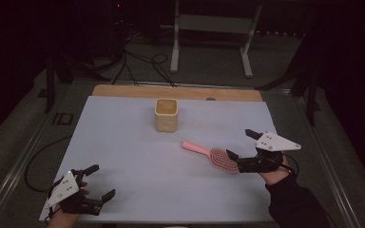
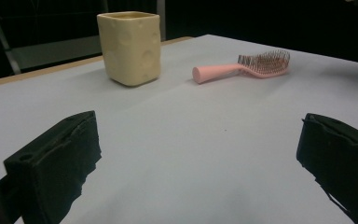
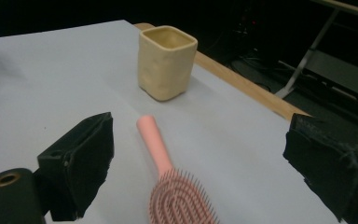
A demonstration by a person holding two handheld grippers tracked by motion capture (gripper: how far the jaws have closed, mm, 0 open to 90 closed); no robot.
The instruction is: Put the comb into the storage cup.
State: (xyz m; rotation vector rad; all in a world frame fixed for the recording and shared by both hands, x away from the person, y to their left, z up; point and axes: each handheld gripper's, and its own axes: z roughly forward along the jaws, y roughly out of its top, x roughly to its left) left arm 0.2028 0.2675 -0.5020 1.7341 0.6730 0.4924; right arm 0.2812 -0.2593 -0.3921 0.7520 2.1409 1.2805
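A: Where's the pink hairbrush relative to the yellow cup?

B: It lies flat on the bench, near the cup on the person's side and off toward the right. Bristles point up, and the handle end points back toward the cup but stays well apart from it.

A: And the right hand-held gripper?

B: It sits just beyond the brush's head, on the side away from the cup. Its jaws are spread wide with nothing between them yet; in the right gripper view the bristled head lies in the gap, touching neither jaw.

A: How do you think the brush will handle?

B: Light, stiff plastic, I'd judge. The handle looks smooth and round, so it could roll or slip under a loose pinch. The bristles would give and offer poor purchase. I'd close across the neck where the handle meets the head, or on the handle itself.

A: What about the left hand-held gripper?

B: Well away from the cup, at the bench's near left corner, jaws also spread and holding nothing.
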